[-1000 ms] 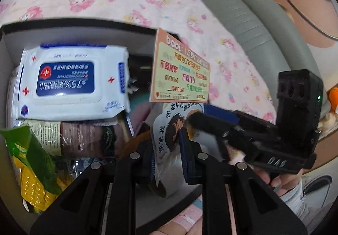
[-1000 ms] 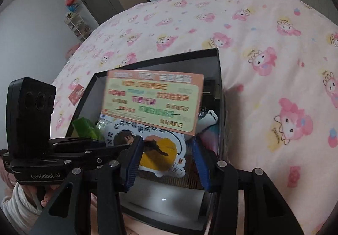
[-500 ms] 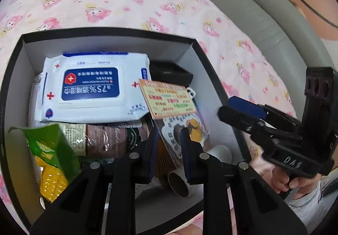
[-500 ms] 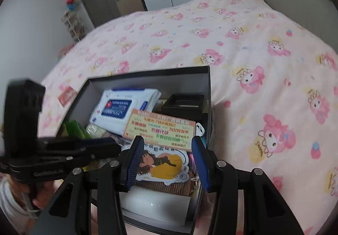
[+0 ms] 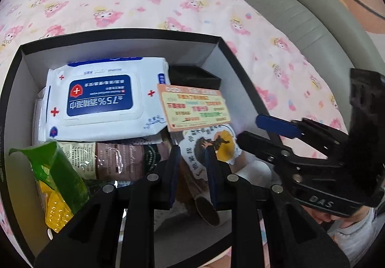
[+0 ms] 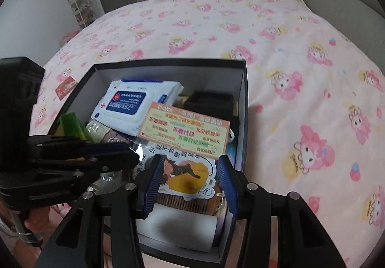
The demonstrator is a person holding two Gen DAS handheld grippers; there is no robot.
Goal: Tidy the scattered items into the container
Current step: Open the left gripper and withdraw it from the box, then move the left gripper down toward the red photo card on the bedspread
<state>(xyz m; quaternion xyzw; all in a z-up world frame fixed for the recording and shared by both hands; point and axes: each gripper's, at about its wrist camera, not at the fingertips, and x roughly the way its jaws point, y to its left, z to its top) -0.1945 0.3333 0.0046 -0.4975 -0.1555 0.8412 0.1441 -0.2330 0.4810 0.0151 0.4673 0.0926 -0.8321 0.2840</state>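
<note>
1. Container first: the black box (image 6: pixel 243 89) with pale inner walls sits on the pink cartoon-print bedspread (image 6: pixel 300 56), directly ahead of and below both of your grippers.
2. Your right gripper (image 6: pixel 190 181) hangs over the near right corner of the box, its blue-padded fingers (image 6: pixel 151 183) spread wide with nothing between them.
3. Just beyond those fingertips lies the cartoon sticker card (image 6: pixel 185 174), flat on top of a brown comb-like piece (image 6: pixel 190 205); the white roll (image 6: pixel 178 229) sits nearest you against the front wall.
4. A little farther ahead of the right gripper, the peach leaflet (image 6: pixel 185 133) rests tilted across the pile, overlapping the far edge of the sticker card.
5. Your left gripper (image 5: pixel 192 171) hovers over the front middle of the box, fingers parted by a narrow gap and holding nothing; the same sticker card (image 5: pixel 211 142) sits just ahead to its right.
6. Ahead and left of the left gripper, the wet-wipes pack (image 5: pixel 101 101) lies flat on top, with a small black box (image 5: pixel 192 77) beyond it in the far right corner.
7. To the left gripper's near left you have the green and yellow snack bag (image 5: pixel 55 183) and a brown sachet (image 5: pixel 120 159) beside it.
8. A red card (image 6: pixel 66 86) lies on the bedspread outside the box, off to the far left of your right gripper.
</note>
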